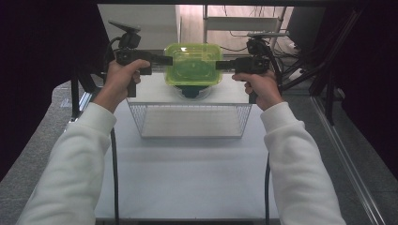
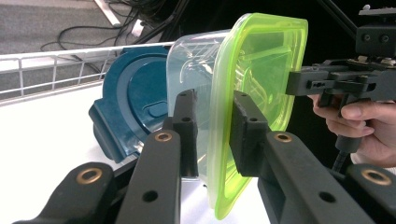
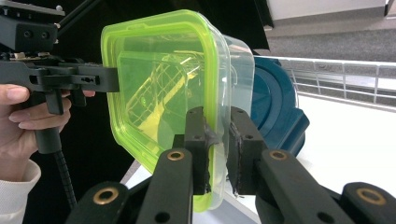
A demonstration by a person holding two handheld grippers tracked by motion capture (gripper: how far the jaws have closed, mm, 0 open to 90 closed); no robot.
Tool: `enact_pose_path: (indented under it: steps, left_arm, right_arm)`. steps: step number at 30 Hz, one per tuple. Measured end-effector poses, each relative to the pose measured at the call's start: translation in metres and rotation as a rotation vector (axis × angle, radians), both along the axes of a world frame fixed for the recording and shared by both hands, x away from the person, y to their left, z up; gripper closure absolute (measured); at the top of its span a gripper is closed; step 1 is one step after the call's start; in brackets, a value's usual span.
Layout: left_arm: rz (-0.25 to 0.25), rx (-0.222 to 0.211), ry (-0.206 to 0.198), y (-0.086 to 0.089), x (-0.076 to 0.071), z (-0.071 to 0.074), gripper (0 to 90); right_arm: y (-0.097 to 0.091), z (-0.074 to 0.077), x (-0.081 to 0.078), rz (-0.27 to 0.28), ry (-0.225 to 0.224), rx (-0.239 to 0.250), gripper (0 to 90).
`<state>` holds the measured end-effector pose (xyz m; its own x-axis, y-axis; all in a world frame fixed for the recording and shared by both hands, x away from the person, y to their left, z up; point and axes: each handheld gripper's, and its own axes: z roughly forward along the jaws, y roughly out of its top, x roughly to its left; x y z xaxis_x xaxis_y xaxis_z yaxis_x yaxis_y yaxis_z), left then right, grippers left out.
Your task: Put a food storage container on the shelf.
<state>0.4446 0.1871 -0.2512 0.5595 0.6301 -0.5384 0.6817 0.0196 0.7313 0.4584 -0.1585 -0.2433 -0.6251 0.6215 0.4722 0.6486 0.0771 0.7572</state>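
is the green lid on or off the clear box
On. The green lid sits flush over the clear box's rim, and both grippers clamp lid and rim together at opposite sides.

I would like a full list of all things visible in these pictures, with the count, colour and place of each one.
clear container: one, transparent, held up beyond the basket, pinched at both side rims
lid: one, neon yellow-green, on the container
blue lidded container: one, dark blue, on the table beneath the held one
wire basket: one, white, mid-table
table: one, white
left gripper: one, black, shut on the left rim
right gripper: one, black, shut on the right rim
sleeves: two, white, from the bottom edge
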Motion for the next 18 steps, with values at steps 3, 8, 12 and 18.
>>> enact_pose_path:
  steps: [3,8,12,18]
  left_arm:
    - [0.01,0.0,0.015,0.0,0.004,-0.003,74.6]
    - [0.019,-0.024,0.031,0.001,0.013,-0.008,73.6]
    - [0.038,-0.047,0.054,0.001,0.02,-0.011,73.1]
    - [0.067,-0.072,0.088,0.002,0.031,-0.019,72.7]
  right_arm:
    - [0.001,-0.003,0.004,-0.009,0.022,0.0,78.5]
    - [0.001,-0.008,0.012,-0.032,0.038,0.048,77.8]
    - [0.001,-0.01,0.02,-0.054,0.072,0.081,76.6]
    - [0.001,-0.017,0.034,-0.08,0.143,0.134,73.3]
